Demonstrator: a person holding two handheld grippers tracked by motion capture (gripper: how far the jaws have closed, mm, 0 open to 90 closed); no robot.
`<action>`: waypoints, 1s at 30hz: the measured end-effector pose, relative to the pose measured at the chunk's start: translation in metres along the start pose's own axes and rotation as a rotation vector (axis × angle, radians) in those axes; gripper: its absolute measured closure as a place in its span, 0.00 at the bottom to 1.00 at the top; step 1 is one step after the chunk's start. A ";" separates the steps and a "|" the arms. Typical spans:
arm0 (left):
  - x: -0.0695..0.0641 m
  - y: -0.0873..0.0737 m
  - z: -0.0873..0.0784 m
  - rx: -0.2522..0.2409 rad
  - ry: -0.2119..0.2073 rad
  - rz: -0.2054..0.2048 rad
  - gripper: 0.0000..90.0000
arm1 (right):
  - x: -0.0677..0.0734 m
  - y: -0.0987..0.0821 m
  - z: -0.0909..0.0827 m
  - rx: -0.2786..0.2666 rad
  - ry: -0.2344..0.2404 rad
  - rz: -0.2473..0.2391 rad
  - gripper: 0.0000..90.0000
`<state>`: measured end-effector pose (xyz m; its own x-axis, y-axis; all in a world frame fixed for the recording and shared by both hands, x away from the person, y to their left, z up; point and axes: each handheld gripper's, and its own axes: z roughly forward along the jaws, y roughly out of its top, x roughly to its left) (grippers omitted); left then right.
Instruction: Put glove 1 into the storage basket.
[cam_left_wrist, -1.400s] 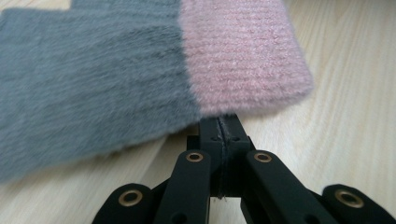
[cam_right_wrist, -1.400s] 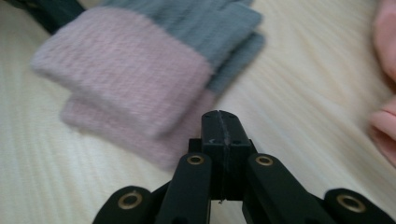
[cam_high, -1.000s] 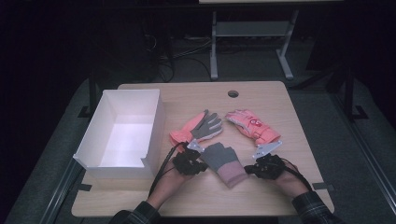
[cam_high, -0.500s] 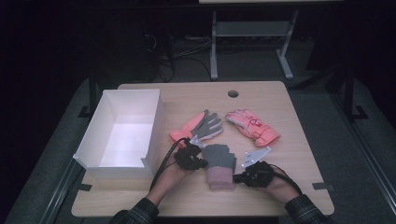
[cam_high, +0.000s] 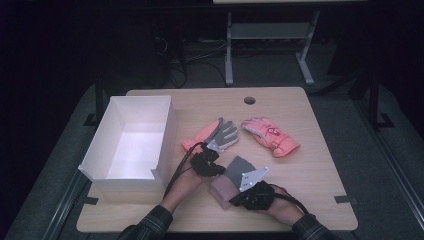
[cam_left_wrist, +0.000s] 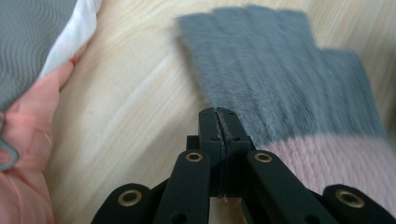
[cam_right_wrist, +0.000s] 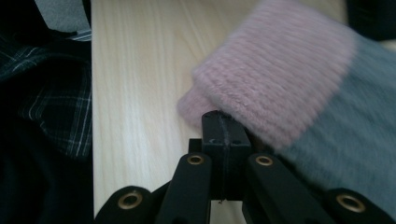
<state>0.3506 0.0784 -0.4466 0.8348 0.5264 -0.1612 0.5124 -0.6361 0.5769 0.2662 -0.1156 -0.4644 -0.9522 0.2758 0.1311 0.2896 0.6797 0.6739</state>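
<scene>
1. Two hand-held grippers work at the near edge of a light wooden table (cam_high: 310, 170), each clenched on the same knitted mitten (cam_high: 235, 172).
2. The mitten, grey with a pale pink cuff, lies near the front middle of the table, between the two hands.
3. The left gripper (cam_left_wrist: 218, 122) has its jaws pressed together on the mitten's edge, just where the grey part meets the pink cuff.
4. The right gripper (cam_right_wrist: 225, 128) has its jaws closed tight on the rim of the pink cuff; a plaid sleeve (cam_right_wrist: 51, 102) shows to one side.
5. Just behind the mitten lies a salmon glove with a grey palm (cam_high: 212, 137), close to the left gripper.
6. Further right lies a pink glove (cam_high: 272, 136), well apart from the mitten.
7. A white open box (cam_high: 165, 135) stands on the table's left side.
</scene>
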 end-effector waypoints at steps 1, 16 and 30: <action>0.001 0.001 0.000 -0.001 0.001 0.004 0.99 | 0.001 0.003 0.004 -0.002 0.000 -0.019 1.00; -0.014 0.004 -0.018 -0.050 -0.068 0.085 0.42 | 0.002 -0.017 -0.036 -0.055 -0.083 0.088 0.69; -0.037 0.002 0.012 0.029 -0.049 0.176 0.15 | -0.001 -0.066 -0.078 -0.095 -0.242 0.265 0.24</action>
<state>0.3231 0.0510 -0.4495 0.9204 0.3780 -0.0995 0.3630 -0.7322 0.5764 0.2403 -0.2140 -0.4526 -0.7918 0.5940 0.1423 0.5019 0.5000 0.7058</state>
